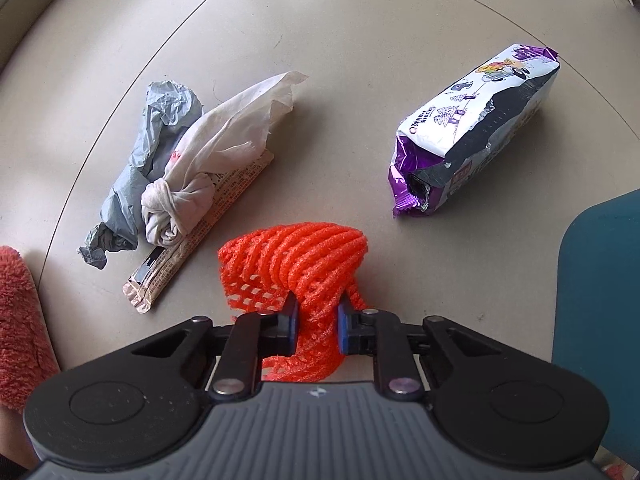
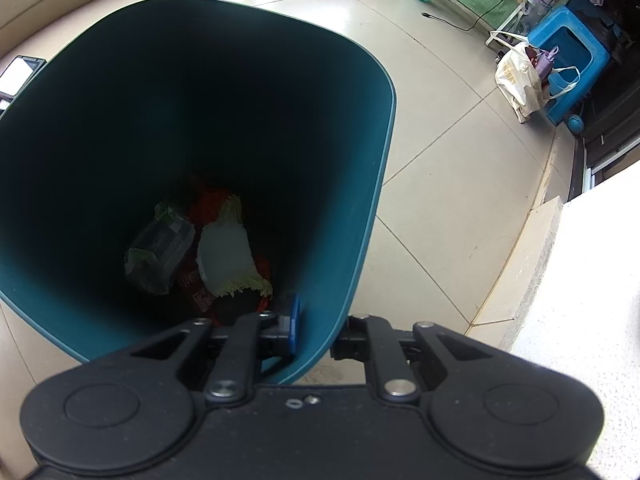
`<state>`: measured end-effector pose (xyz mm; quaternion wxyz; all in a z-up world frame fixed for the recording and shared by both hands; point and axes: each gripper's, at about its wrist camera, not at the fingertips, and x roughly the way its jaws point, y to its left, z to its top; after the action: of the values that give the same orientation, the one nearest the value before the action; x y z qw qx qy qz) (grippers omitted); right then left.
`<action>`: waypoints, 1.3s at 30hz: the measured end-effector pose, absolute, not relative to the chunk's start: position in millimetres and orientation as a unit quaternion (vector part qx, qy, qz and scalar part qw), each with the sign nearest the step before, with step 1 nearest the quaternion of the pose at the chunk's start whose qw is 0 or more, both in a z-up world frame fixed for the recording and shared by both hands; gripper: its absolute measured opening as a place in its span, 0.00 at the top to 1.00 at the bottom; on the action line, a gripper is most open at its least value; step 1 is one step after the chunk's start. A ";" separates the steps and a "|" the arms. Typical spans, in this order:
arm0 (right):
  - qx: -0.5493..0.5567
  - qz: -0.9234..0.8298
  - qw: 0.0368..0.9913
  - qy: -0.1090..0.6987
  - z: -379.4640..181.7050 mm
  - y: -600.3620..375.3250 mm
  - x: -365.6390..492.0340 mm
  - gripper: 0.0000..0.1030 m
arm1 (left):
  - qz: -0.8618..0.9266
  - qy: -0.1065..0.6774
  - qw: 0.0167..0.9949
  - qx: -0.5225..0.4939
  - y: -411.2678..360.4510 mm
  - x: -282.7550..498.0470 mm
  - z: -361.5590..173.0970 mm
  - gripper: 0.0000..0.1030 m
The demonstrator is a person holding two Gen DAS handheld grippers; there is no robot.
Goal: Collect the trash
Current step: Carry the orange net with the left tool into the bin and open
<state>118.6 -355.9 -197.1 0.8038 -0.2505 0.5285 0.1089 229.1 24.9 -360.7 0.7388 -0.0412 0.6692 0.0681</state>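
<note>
My left gripper (image 1: 318,326) is shut on an orange foam fruit net (image 1: 296,260), held just above the beige tiled floor. To its left lie a knotted white plastic bag (image 1: 224,144), a crumpled grey bag (image 1: 156,136) and a printed wrapper strip (image 1: 192,240). A white and purple snack bag (image 1: 476,128) lies to the right. My right gripper (image 2: 316,330) is shut on the rim of a teal trash bin (image 2: 360,216), one finger inside and one outside. Several pieces of trash (image 2: 200,248) lie at the bin's bottom.
The teal bin's edge (image 1: 600,312) shows at the right of the left wrist view; an orange fluffy fabric (image 1: 16,320) is at the left edge. In the right wrist view a blue stool (image 2: 568,56), a cream tote bag (image 2: 520,76) and a white ledge (image 2: 580,280) stand right.
</note>
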 end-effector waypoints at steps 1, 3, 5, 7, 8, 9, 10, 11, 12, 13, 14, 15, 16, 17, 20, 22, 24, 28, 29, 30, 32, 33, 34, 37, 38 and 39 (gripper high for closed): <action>-0.246 0.109 0.805 0.528 -196.5 -357.3 118.5 0.87 | 0.068 0.668 0.740 -0.039 23.8 227.9 -355.2 0.83; -0.239 0.110 0.808 0.527 -195.7 -359.5 118.3 0.88 | 0.065 0.662 0.746 -0.034 20.2 224.4 -338.0 0.83; -0.232 0.111 0.811 0.526 -194.8 -362.4 118.3 0.88 | 0.060 0.656 0.752 -0.030 18.0 222.7 -322.0 0.83; -0.228 0.113 0.812 0.525 -194.2 -364.6 118.2 0.88 | 0.054 0.650 0.758 -0.028 13.9 218.3 -303.0 0.83; -0.226 0.114 0.813 0.524 -194.1 -365.8 118.4 0.88 | 0.051 0.646 0.761 -0.026 11.4 216.7 -293.7 0.83; -0.224 0.114 0.814 0.524 -193.8 -366.5 118.5 0.88 | 0.047 0.642 0.765 -0.025 8.6 215.3 -283.8 0.83; -0.224 0.114 0.814 0.523 -193.8 -366.5 118.3 0.88 | 0.044 0.638 0.768 -0.023 5.4 217.6 -275.6 0.83; -0.223 0.114 0.815 0.523 -193.5 -366.8 118.5 0.88 | 0.041 0.635 0.771 -0.021 1.8 215.5 -266.1 0.83; -0.222 0.115 0.816 0.522 -193.1 -368.1 118.5 0.88 | 0.037 0.631 0.775 -0.019 -1.3 212.9 -258.3 0.83; -0.222 0.115 0.816 0.522 -192.9 -368.6 118.3 0.88 | 0.034 0.628 0.778 -0.018 -4.8 210.8 -249.8 0.83; -0.221 0.115 0.816 0.521 -193.0 -368.8 117.6 0.88 | 0.029 0.624 0.781 -0.015 -9.4 208.5 -239.6 0.83; -0.220 0.115 0.817 0.520 -192.9 -369.2 117.4 0.88 | 0.025 0.620 0.784 -0.011 -13.6 206.6 -231.2 0.83; -0.218 0.115 0.818 0.520 -192.7 -369.5 117.3 0.88 | 0.020 0.617 0.787 -0.006 -18.9 204.1 -222.3 0.83; -0.218 0.115 0.818 0.520 -192.6 -369.8 117.1 0.88 | 0.015 0.613 0.790 -0.002 -23.3 201.7 -213.5 0.83; -0.218 0.115 0.818 0.519 -192.7 -369.9 116.3 0.89 | -0.002 0.600 0.800 0.006 -37.9 192.4 -183.5 0.83; -0.218 0.115 0.818 0.519 -192.8 -369.7 116.3 0.89 | -0.013 0.594 0.804 0.009 -46.3 187.6 -166.1 0.83; -0.217 0.116 0.819 0.518 -191.2 -370.0 116.0 0.89 | -0.026 0.589 0.808 0.011 -55.1 183.3 -149.3 0.83; -0.203 0.122 0.822 0.518 -188.0 -374.8 116.0 0.89 | -0.050 0.574 0.817 0.024 -72.4 173.3 -119.7 0.83; -0.201 0.125 0.822 0.518 -187.6 -375.7 115.7 0.89 | -0.055 0.571 0.819 0.027 -76.7 171.4 -113.3 0.83; -0.198 0.127 0.823 0.517 -187.0 -376.7 115.5 0.89 | -0.060 0.568 0.821 0.029 -81.0 169.5 -107.3 0.83; -0.198 0.127 0.823 0.517 -186.8 -376.6 114.9 0.89 | -0.072 0.559 0.825 0.034 -90.6 165.3 -95.4 0.83; -0.200 0.128 0.823 0.517 -186.6 -376.2 114.4 0.89 | -0.077 0.556 0.827 0.036 -94.7 163.9 -90.7 0.83; -0.200 0.131 0.822 0.516 -186.7 -376.7 114.2 0.89 | -0.082 0.553 0.828 0.039 -99.1 162.2 -86.0 0.83; -0.197 0.137 0.822 0.516 -186.0 -379.6 113.0 0.89 | -0.101 0.545 0.831 0.043 -113.3 159.0 -72.9 0.83; -0.197 0.138 0.823 0.515 -185.8 -380.0 112.5 0.89 | -0.108 0.543 0.831 0.045 -118.6 158.4 -69.6 0.83; -0.198 0.139 0.823 0.515 -186.0 -380.0 112.2 0.89 | -0.114 0.541 0.832 0.049 -124.6 158.0 -66.6 0.83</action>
<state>112.2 -380.0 -186.0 0.8227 -0.1976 0.5146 0.1389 158.0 -124.6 -66.6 0.8321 0.0491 0.5405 -0.1142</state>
